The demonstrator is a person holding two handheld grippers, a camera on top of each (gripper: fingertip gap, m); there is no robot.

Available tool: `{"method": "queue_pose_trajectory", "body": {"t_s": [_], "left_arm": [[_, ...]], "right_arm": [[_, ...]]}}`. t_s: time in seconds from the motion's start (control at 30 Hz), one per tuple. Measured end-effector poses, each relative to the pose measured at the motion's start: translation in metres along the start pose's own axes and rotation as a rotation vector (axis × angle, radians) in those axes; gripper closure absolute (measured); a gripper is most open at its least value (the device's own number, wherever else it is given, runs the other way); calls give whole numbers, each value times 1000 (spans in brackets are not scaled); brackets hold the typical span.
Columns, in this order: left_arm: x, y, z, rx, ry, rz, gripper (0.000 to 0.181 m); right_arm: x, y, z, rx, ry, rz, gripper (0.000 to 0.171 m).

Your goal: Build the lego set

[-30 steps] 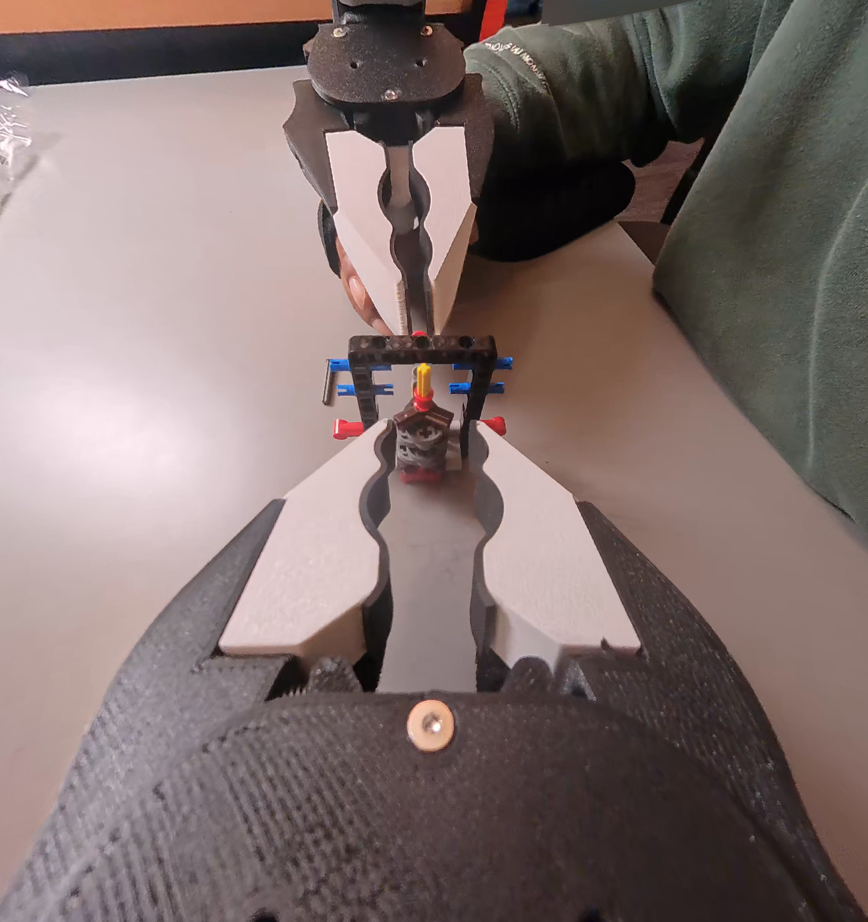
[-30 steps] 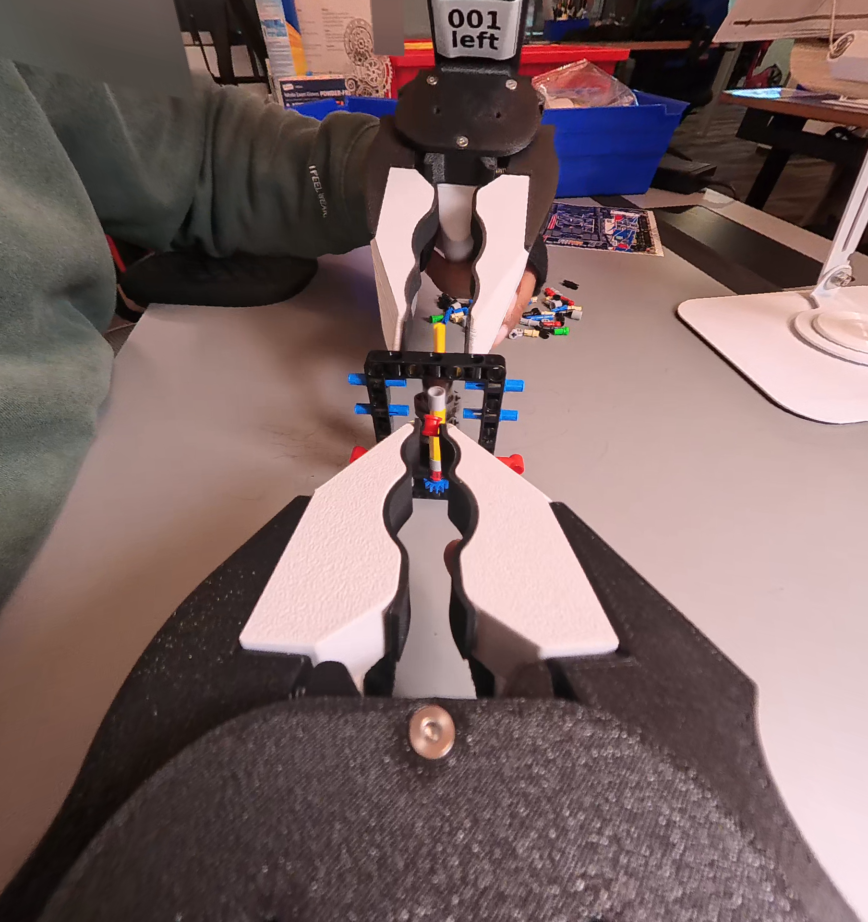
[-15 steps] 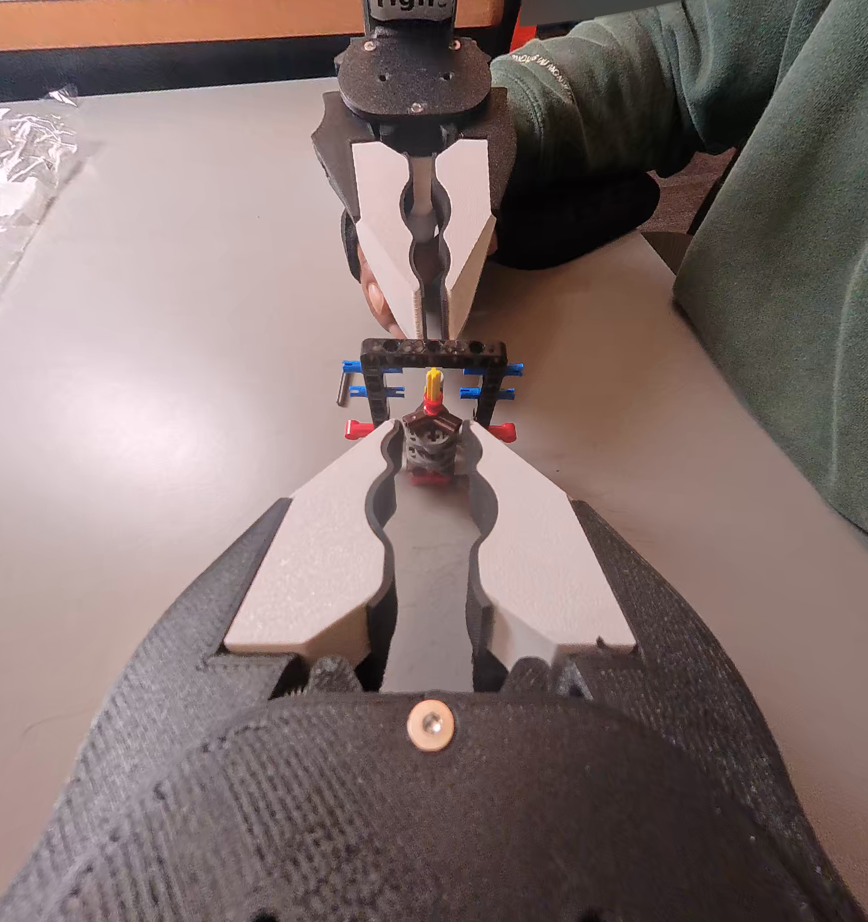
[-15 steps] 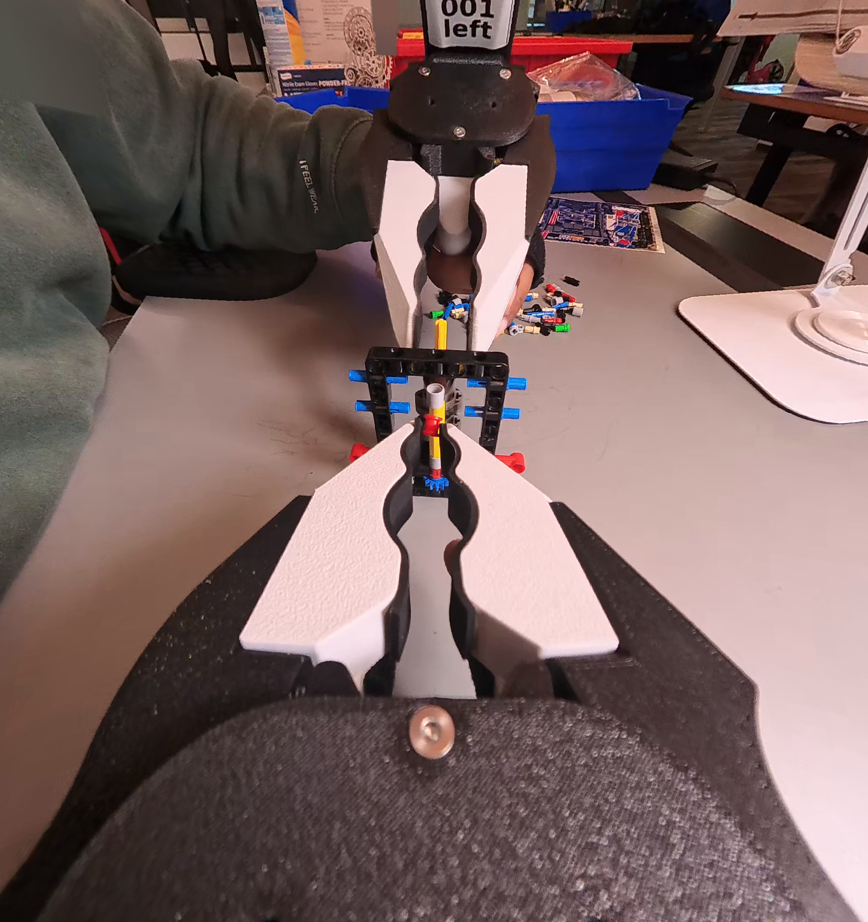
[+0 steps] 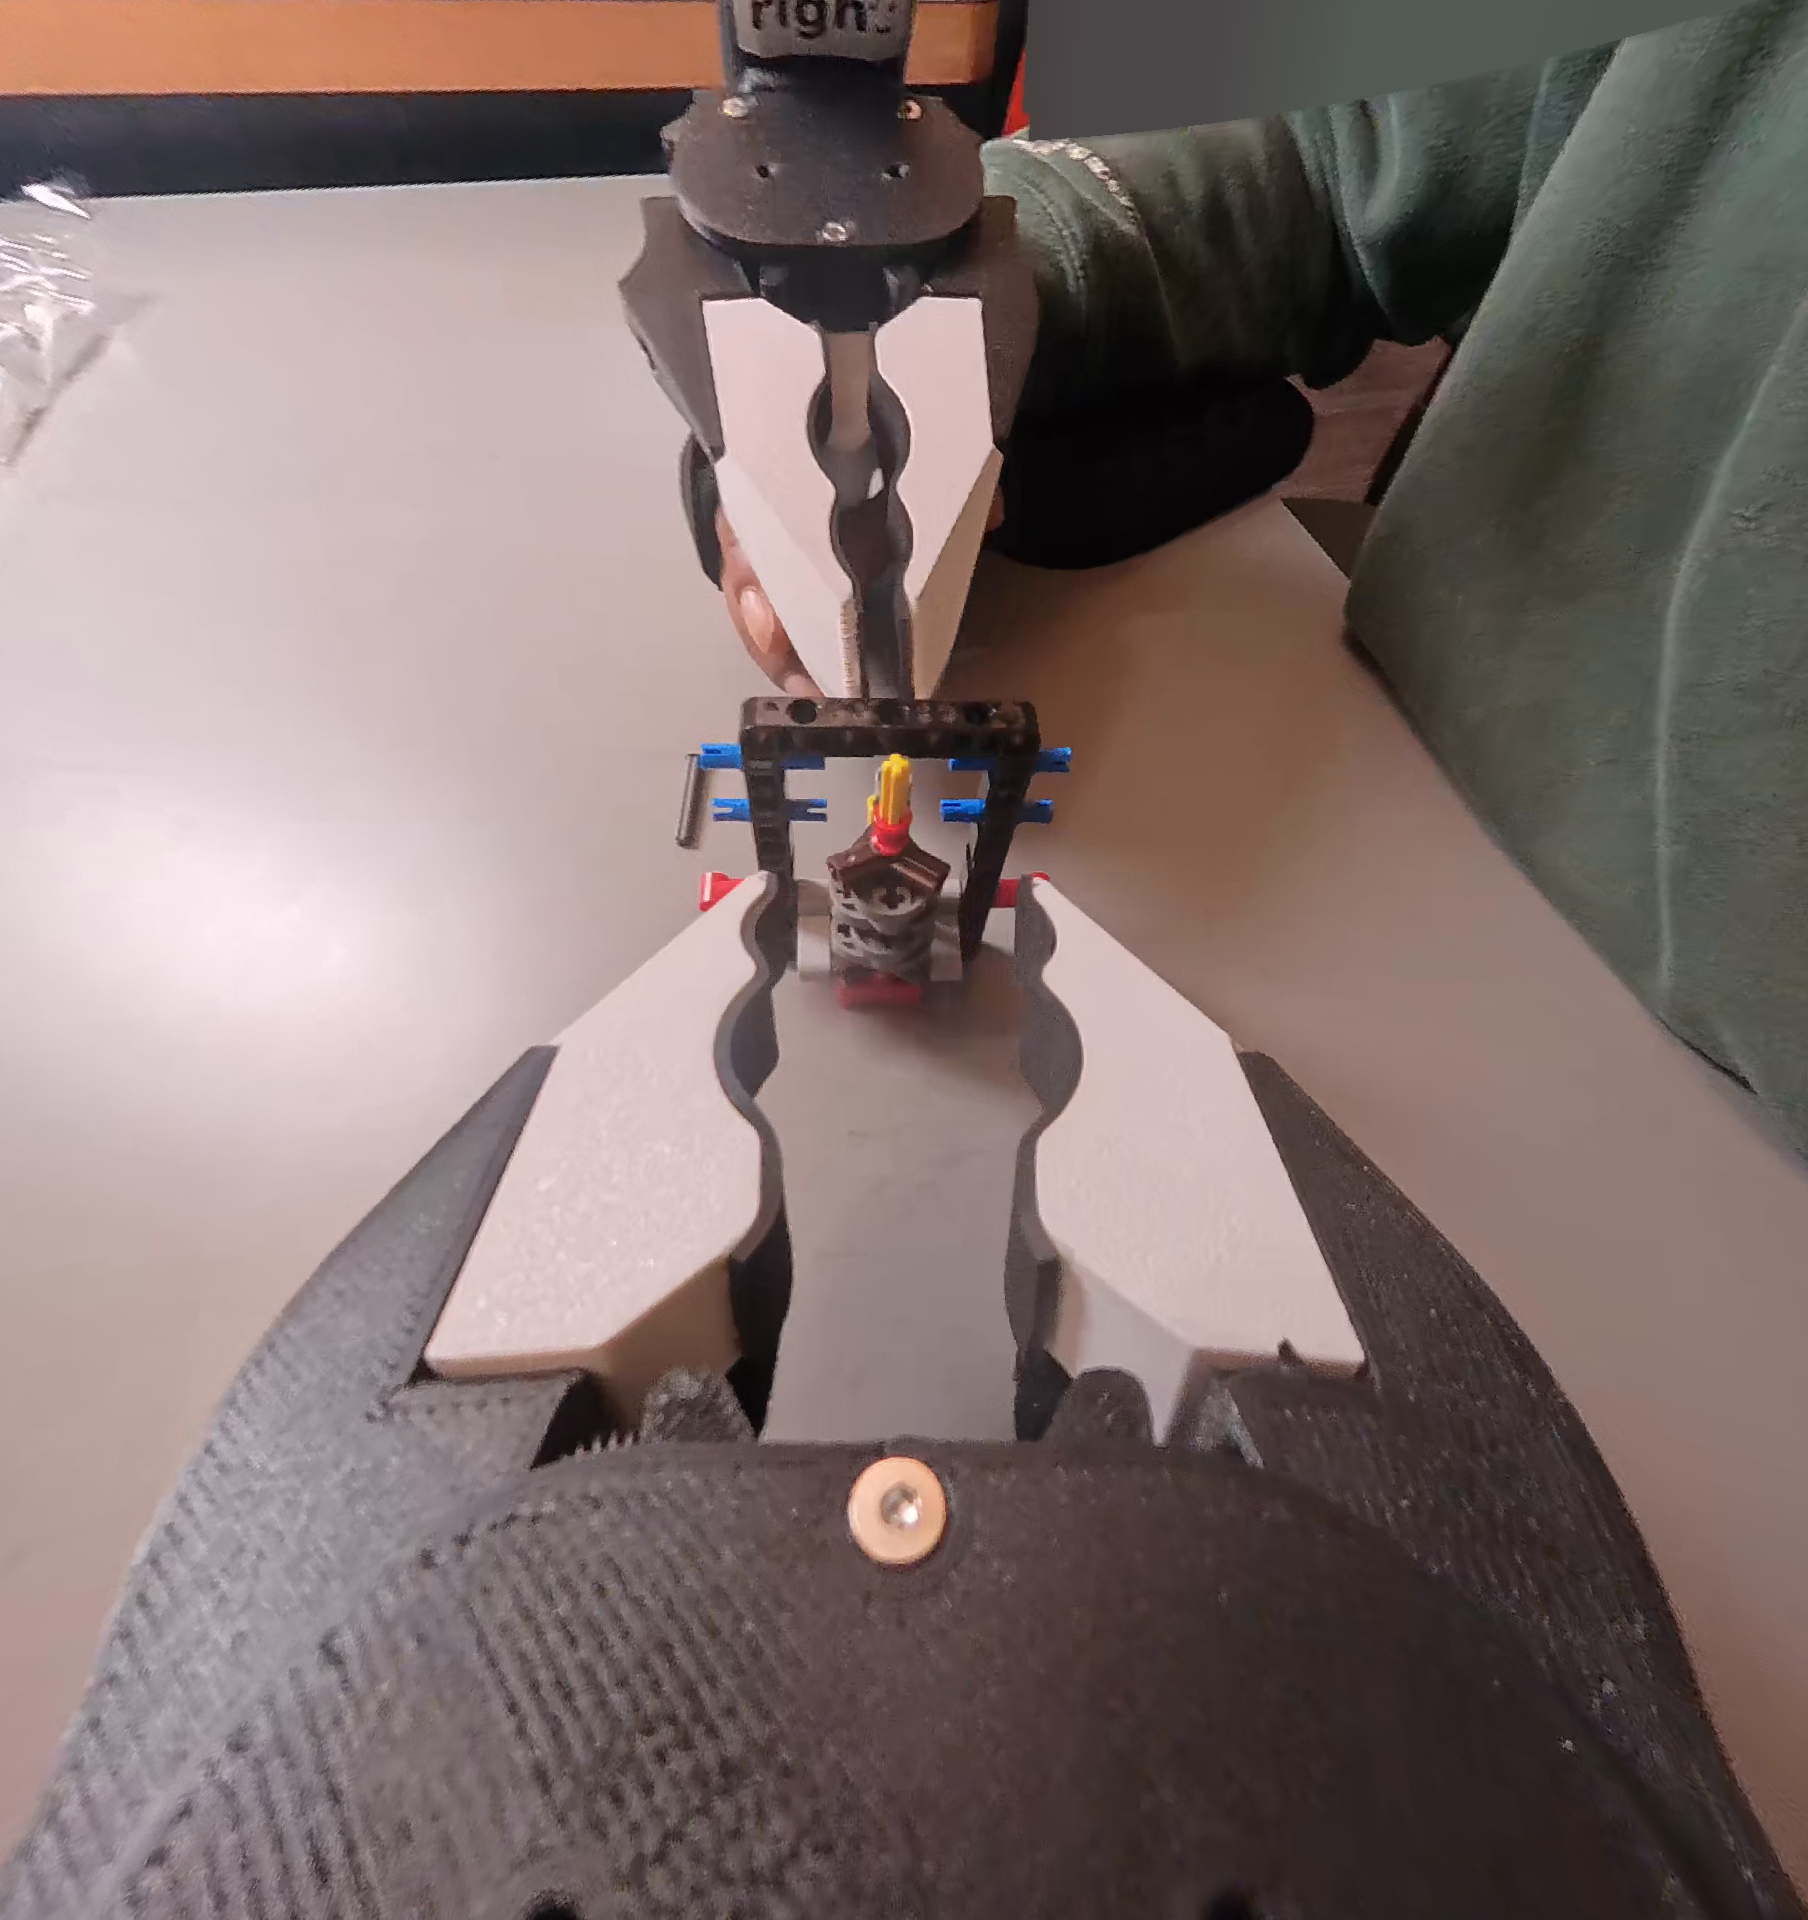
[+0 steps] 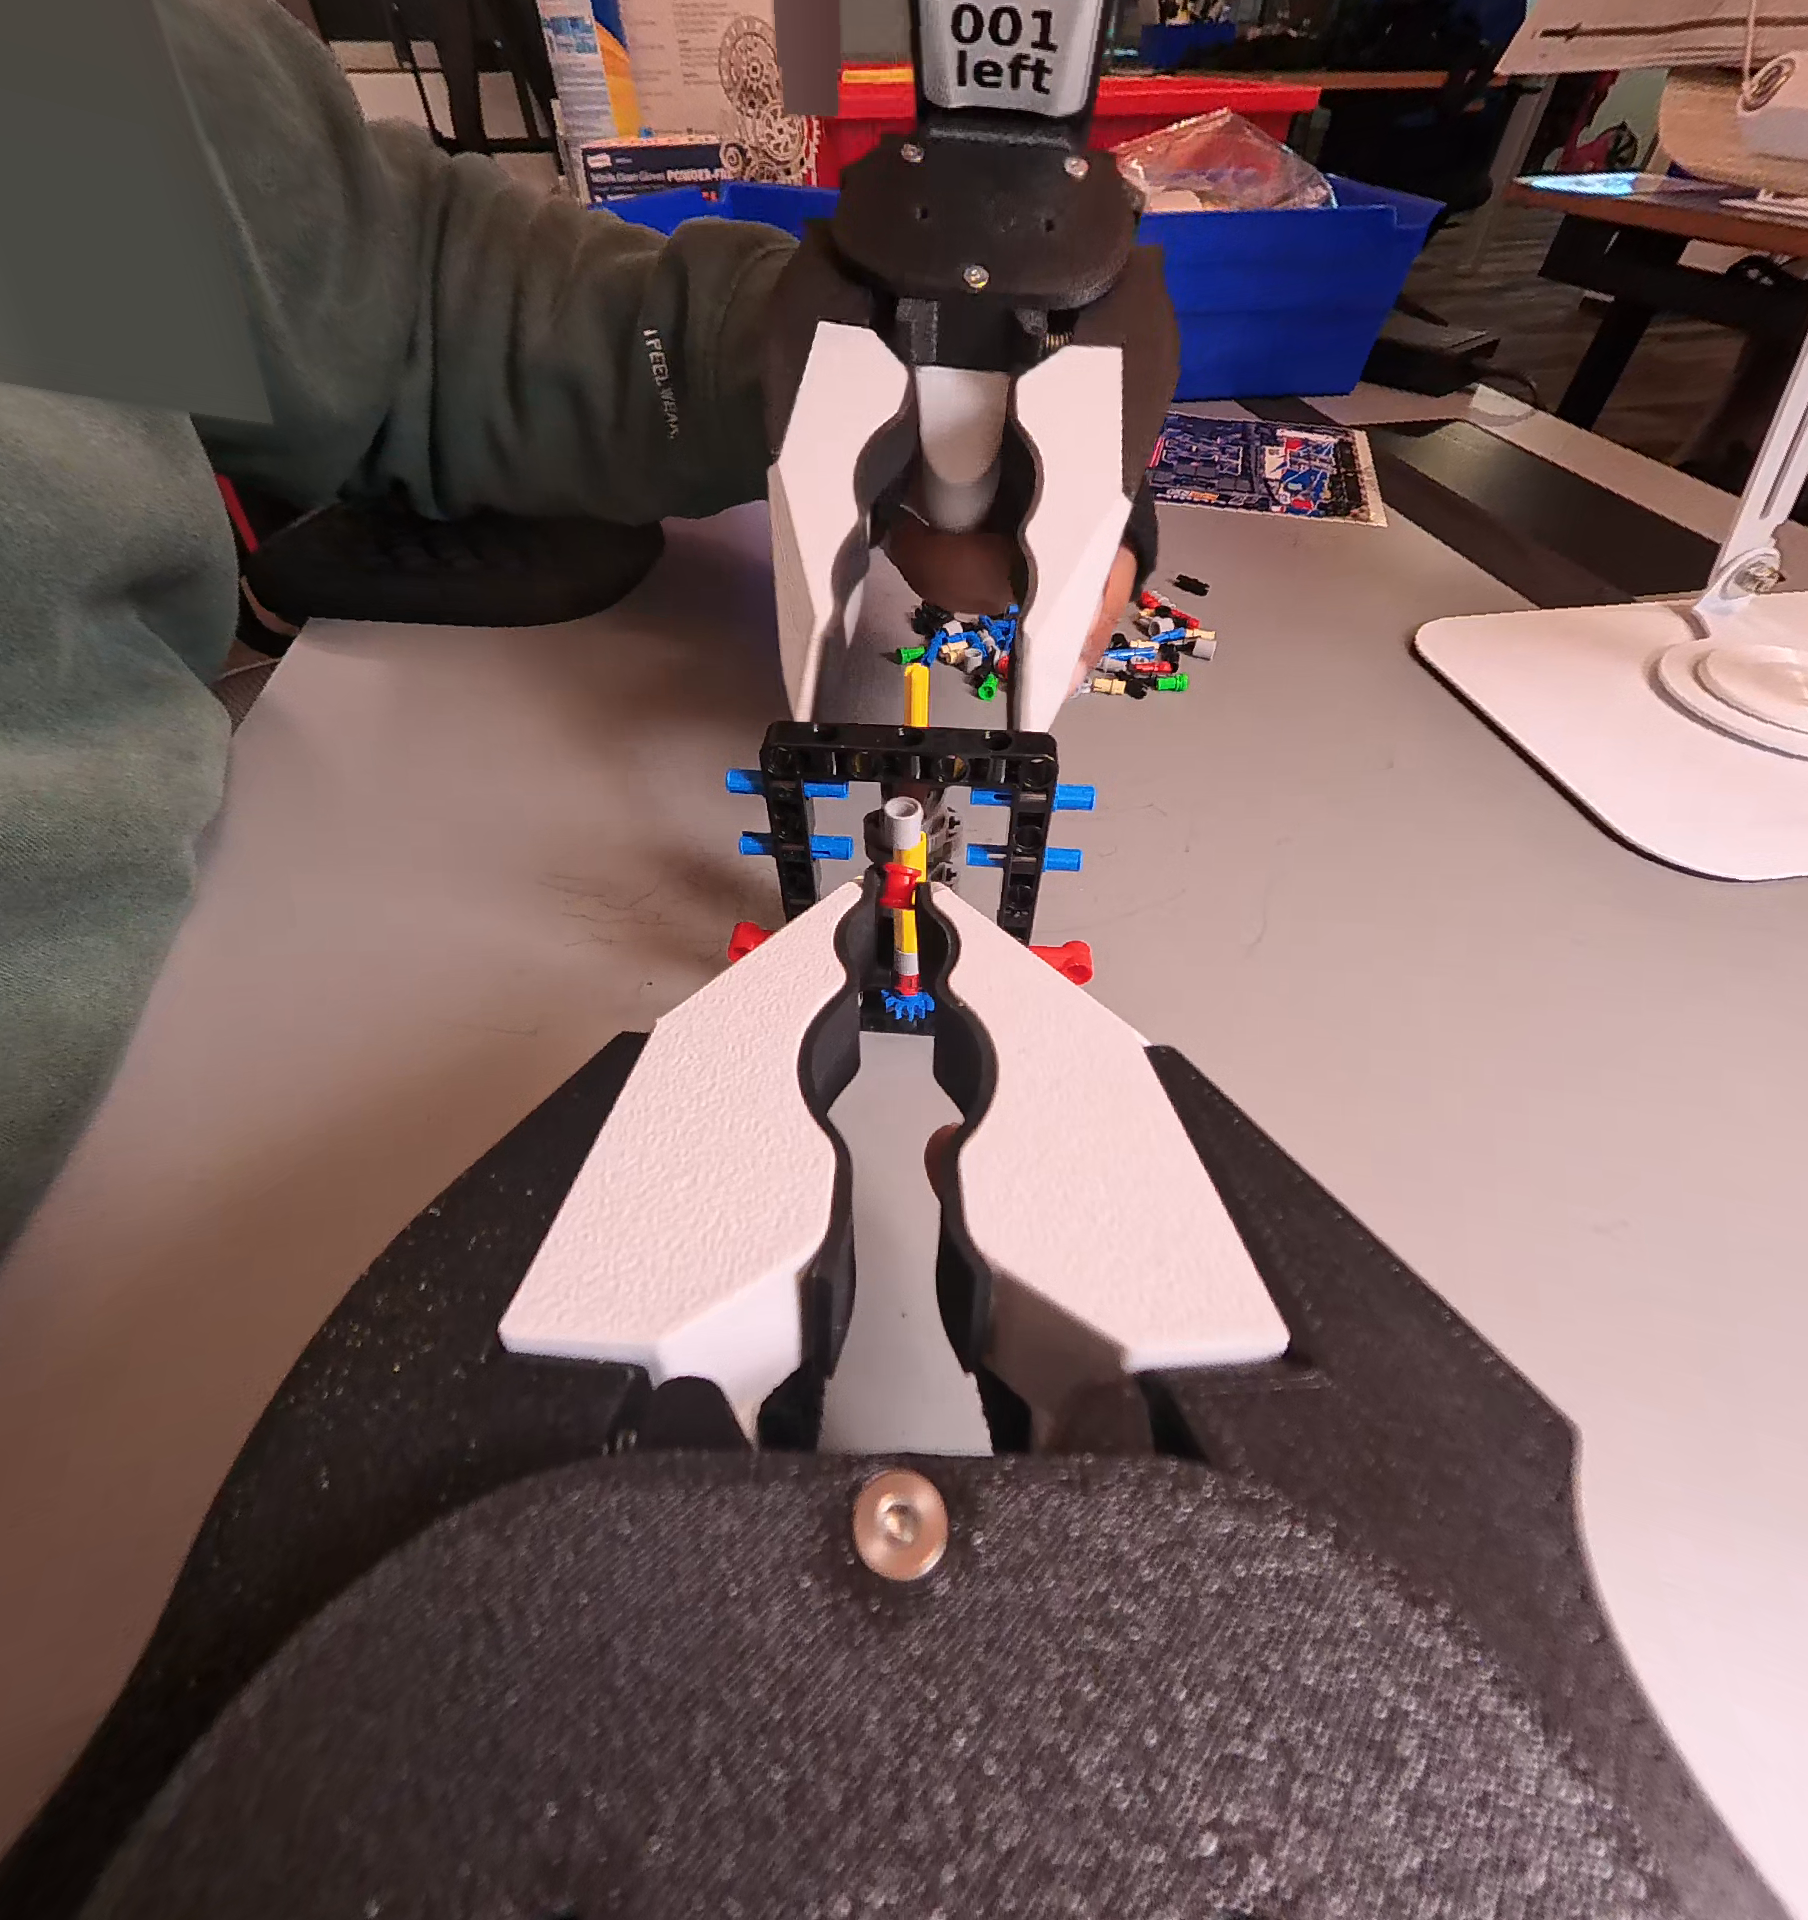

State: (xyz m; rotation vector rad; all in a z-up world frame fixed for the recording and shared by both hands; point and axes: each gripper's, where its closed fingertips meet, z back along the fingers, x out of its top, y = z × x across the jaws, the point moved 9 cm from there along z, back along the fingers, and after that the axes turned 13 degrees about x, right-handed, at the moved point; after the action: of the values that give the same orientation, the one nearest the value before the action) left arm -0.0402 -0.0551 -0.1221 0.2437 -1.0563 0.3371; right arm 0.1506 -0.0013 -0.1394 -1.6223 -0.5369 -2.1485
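Frame (image 5: 889, 717) – black, rectangular, studded; right tongs (image 6: 895, 894) pinch yellow axle (image 6: 910, 914).

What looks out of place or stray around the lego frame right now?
One small dark pin lies loose on the table just left of the black frame, apart from the loose-parts pile behind it. Otherwise nothing stands out.

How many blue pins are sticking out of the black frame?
4. Two sit on the left upright of the black frame, an upper and a lower; two on the right upright, upper and lower. More may be hidden behind the right tongs.
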Motion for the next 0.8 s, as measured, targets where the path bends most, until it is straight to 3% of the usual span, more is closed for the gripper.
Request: {"method": "queue_pose_trajectory", "body": {"t_s": [0.23, 0.53, 0.8], "left_arm": [[5, 2, -8, -64, 16, -48, 145], [6, 1, -5, -19, -2, -67, 158], [4, -5, -4, 58, -19, -49, 159]], "right_arm": [[0, -1, 1, -3, -8, -8, 166], [0, -3, 2, -3, -19, -26, 167], [0, -3, 2, -5, -17, -26, 166]]}}
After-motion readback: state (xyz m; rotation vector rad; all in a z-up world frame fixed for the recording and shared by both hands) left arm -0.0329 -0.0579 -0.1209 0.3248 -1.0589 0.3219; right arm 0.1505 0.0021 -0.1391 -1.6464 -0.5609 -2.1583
